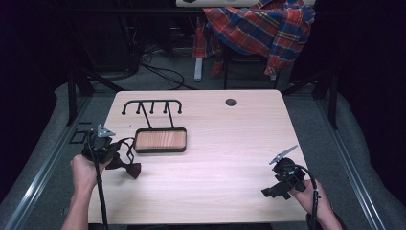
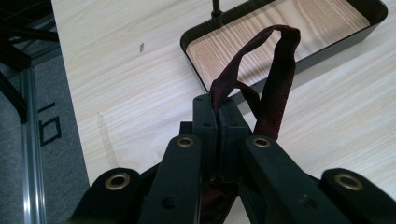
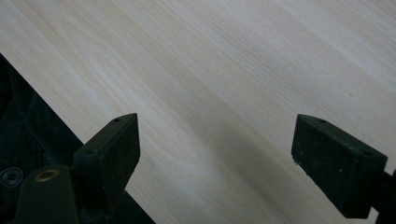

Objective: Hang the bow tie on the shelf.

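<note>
Pale wood table (image 1: 225, 143) in a dark room; plaid shirt (image 1: 261, 26) on a chair behind; bow tie pinched at table's left edge.

Left gripper (image 2: 217, 112) has its jaws pressed together on the strap of a dark red bow tie (image 1: 128, 167); the bow itself lies on the table just beside it, and the strap loop (image 2: 275, 60) rises toward the wood-floored tray (image 1: 160, 140) of the hook stand (image 1: 152, 106). Right gripper (image 3: 215, 154) hovers near the right front corner, jaws wide apart, holding nothing. Risks, as I judge them: the grip is on thin strap only, so it may slide out on lifting; the slack loop may snag the tray rim or miss a hook; the bow may swing and twist the strap.
</note>
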The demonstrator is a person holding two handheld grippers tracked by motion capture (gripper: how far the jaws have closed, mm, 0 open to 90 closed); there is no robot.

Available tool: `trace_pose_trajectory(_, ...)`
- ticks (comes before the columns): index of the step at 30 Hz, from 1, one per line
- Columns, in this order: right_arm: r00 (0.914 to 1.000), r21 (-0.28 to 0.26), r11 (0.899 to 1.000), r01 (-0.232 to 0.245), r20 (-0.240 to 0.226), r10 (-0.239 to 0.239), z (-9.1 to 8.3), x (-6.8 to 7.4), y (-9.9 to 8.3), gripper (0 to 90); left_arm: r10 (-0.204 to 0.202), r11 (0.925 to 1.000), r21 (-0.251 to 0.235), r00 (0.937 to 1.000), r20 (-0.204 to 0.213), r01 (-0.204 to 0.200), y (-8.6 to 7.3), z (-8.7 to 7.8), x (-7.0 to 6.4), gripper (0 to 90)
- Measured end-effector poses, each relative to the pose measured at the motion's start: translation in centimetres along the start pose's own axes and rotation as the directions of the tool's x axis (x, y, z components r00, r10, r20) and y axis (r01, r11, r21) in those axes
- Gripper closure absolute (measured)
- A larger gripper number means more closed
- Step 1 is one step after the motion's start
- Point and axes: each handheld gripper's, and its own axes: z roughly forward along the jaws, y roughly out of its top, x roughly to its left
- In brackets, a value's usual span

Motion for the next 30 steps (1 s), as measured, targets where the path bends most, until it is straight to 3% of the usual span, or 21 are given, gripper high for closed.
trace_pose_trajectory(3,0.9997,-0.022,0.999,-0.024,-0.003,0.024,0.2,0.1,-0.1,15.3,-0.013,0.9998,-0.014,0.9999,-0.002,0.013,0.1,0.0,0.2,88.2)
trace_pose_trajectory(11,0.9999,-0.002,1.000,-0.010,0.005,0.010,0.1,0.1,0.0,15.3,-0.026,0.9988,-0.042,0.9996,-0.006,0.026,0.5,-0.7,0.6,88.2)
trace_pose_trajectory(12,0.9995,-0.028,0.999,-0.032,0.005,0.032,0.3,0.2,-0.1,15.3,-0.028,0.9983,-0.050,0.9996,-0.007,0.028,0.6,-0.7,0.6,88.2)
trace_pose_trajectory(14,0.9997,-0.024,0.999,-0.023,0.005,0.023,0.2,0.1,-0.1,15.3,-0.029,0.9975,-0.064,0.9995,-0.010,0.028,0.9,-0.9,0.6,88.2)
trace_pose_trajectory(16,0.9999,0.016,1.000,0.010,0.006,-0.010,0.0,-0.1,0.0,15.3,-0.027,0.9970,-0.073,0.9996,-0.009,0.026,1.1,-1.1,0.6,88.3)
trace_pose_trajectory(30,0.9996,-0.012,1.000,-0.026,0.007,0.026,0.1,0.2,-0.1,15.3,-0.010,0.9964,-0.084,0.9997,-0.021,0.008,2.2,-1.5,0.9,88.3)
